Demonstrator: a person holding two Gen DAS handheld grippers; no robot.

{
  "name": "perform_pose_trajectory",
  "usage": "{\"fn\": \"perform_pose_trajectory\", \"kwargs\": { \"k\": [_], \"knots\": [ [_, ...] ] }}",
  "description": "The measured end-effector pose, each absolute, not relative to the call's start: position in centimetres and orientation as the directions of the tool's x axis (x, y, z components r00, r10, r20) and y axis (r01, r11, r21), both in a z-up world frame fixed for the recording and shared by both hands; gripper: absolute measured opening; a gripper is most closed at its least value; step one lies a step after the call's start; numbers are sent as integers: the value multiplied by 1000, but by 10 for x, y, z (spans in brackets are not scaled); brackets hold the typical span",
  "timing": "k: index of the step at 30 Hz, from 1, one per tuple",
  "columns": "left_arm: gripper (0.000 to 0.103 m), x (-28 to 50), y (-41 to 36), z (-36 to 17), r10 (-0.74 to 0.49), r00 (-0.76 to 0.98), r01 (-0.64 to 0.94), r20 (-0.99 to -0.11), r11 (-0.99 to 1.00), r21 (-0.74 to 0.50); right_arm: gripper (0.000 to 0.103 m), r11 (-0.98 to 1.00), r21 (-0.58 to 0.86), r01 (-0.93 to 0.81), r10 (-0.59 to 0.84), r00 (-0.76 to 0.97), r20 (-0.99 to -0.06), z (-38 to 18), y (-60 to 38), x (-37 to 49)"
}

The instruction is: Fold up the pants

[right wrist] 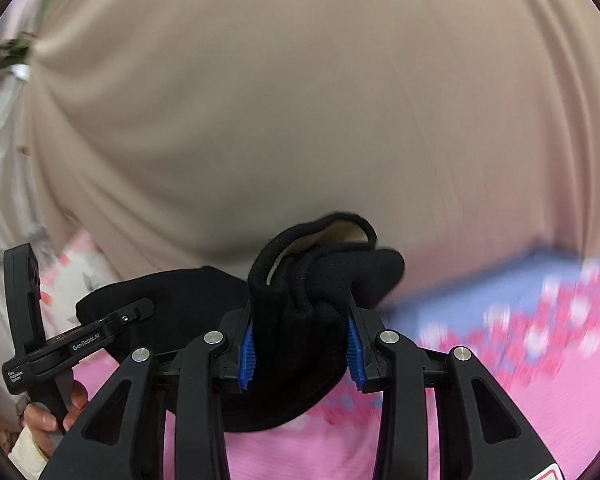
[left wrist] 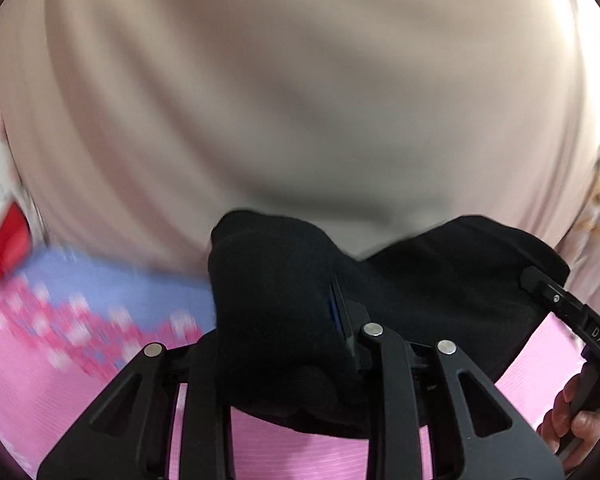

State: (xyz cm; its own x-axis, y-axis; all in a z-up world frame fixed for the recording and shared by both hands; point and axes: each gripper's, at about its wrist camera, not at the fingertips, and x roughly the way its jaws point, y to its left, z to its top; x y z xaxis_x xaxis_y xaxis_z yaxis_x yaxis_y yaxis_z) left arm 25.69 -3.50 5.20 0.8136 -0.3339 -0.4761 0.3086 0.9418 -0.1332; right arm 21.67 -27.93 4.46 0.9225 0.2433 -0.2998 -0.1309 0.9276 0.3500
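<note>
The black pants [left wrist: 440,292] hang between both grippers, lifted above a pink patterned sheet [left wrist: 80,380]. My left gripper [left wrist: 300,320] is shut on a bunched edge of the pants; the cloth covers its left finger. My right gripper [right wrist: 300,344] is shut on another bunched edge of the pants [right wrist: 300,320], with blue pads [right wrist: 246,360] pressing both sides; a pale lining shows at the top of the fold. The right gripper shows at the right edge of the left wrist view [left wrist: 572,312], the left gripper at the left of the right wrist view [right wrist: 80,340].
The person's beige top [left wrist: 300,100] fills the upper part of both views, close in front. The pink sheet has a blue and floral band [right wrist: 520,312]. A red and white item [left wrist: 8,240] lies at the far left.
</note>
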Motion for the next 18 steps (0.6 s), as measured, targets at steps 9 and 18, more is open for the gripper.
{"fn": "perform_pose_trajectory", "kwargs": {
  "k": [9,18],
  "knots": [
    [75,272,1,-48,-127,680,171,-722,985,-11,62,950,309,51,155,781,-605,-46,-302,213],
    [78,285,-19,0,-194,658,151,-728,981,-125,11,985,168,-39,135,776,-616,-16,-257,240]
  ]
}}
